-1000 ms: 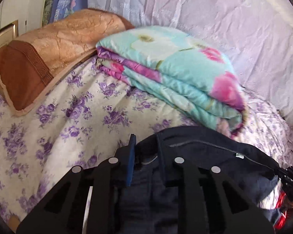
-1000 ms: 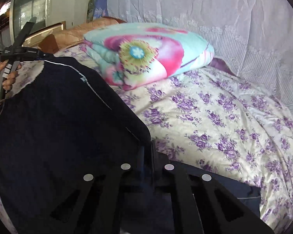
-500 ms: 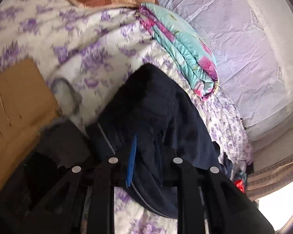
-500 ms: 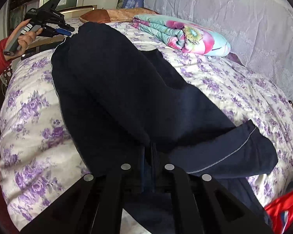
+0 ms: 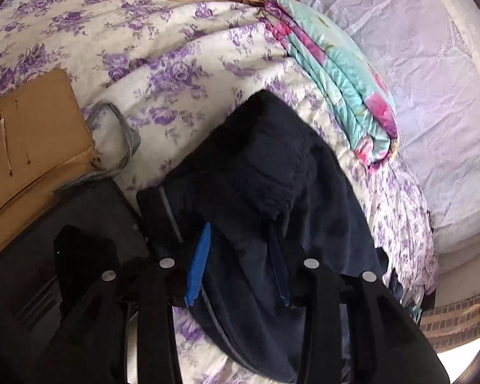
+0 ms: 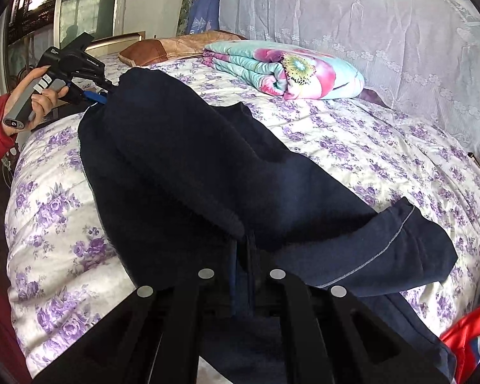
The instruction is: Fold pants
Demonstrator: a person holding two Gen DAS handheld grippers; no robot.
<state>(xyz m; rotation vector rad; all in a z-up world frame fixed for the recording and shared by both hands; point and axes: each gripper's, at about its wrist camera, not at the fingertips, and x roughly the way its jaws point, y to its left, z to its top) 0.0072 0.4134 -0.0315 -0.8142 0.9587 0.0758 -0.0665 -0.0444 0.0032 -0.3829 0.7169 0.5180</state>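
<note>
Dark navy pants (image 6: 208,166) lie along the floral bed (image 6: 384,147), folded over on themselves, with a grey-piped edge at the right. In the left wrist view the pants (image 5: 265,172) run away from me. My left gripper (image 5: 240,256) has its blue-padded jaws spread apart, with the fabric bunched between them. It also shows at the pants' far end in the right wrist view (image 6: 94,94), held by a hand. My right gripper (image 6: 243,256) is shut on the near edge of the pants.
A folded floral quilt (image 6: 284,70) and a brown pillow (image 6: 176,44) lie at the head of the bed. A cardboard piece (image 5: 28,140) and a dark object (image 5: 64,224) sit at the bed's left edge. A lace curtain (image 6: 368,16) hangs behind. Red cloth (image 6: 467,342) lies at lower right.
Both grippers carried the raised pants down onto the bed. The left jaws have spread wider since half a second ago. The right gripper stays shut on the fabric.
</note>
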